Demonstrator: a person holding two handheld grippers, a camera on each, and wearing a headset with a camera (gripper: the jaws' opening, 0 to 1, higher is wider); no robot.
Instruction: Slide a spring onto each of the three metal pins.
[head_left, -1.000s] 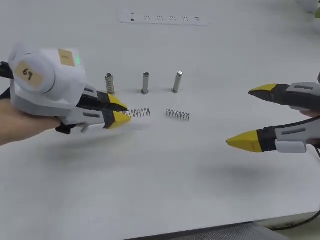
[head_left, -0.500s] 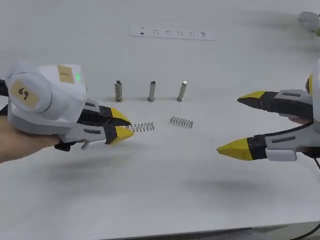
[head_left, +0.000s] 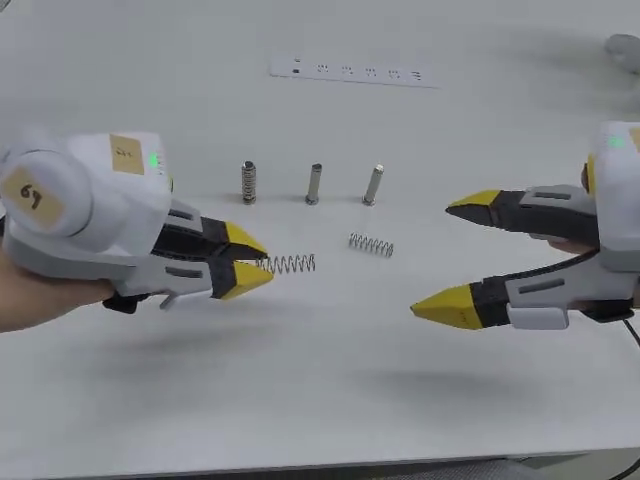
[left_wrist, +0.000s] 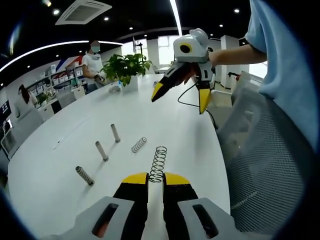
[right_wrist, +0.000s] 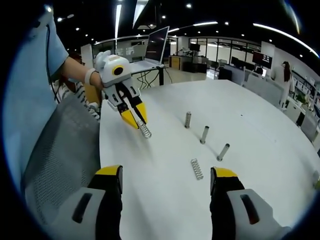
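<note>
Three metal pins stand in a row on the white table. The left pin (head_left: 248, 183) wears a spring; the middle pin (head_left: 315, 184) and the right pin (head_left: 373, 185) are bare. My left gripper (head_left: 255, 262) is shut on one end of a spring (head_left: 291, 264), which sticks out toward the right, in front of the pins. That held spring (left_wrist: 158, 162) points forward from the jaws in the left gripper view. Another spring (head_left: 371, 244) lies loose on the table below the right pin. My right gripper (head_left: 438, 258) hovers wide open to the right of it. The loose spring (right_wrist: 196, 169) lies ahead between the right gripper's (right_wrist: 166, 172) jaws.
A white power strip (head_left: 345, 72) lies at the back of the table. The table's front edge runs along the bottom of the head view. A mesh chair back (left_wrist: 265, 165) and the person's body stand beside the table. Other people (left_wrist: 94, 62) are at the far end of the room.
My right gripper has moved left toward the loose spring and stays open. My left gripper has stayed shut on its spring and drawn it slightly nearer. The head camera has shifted.
</note>
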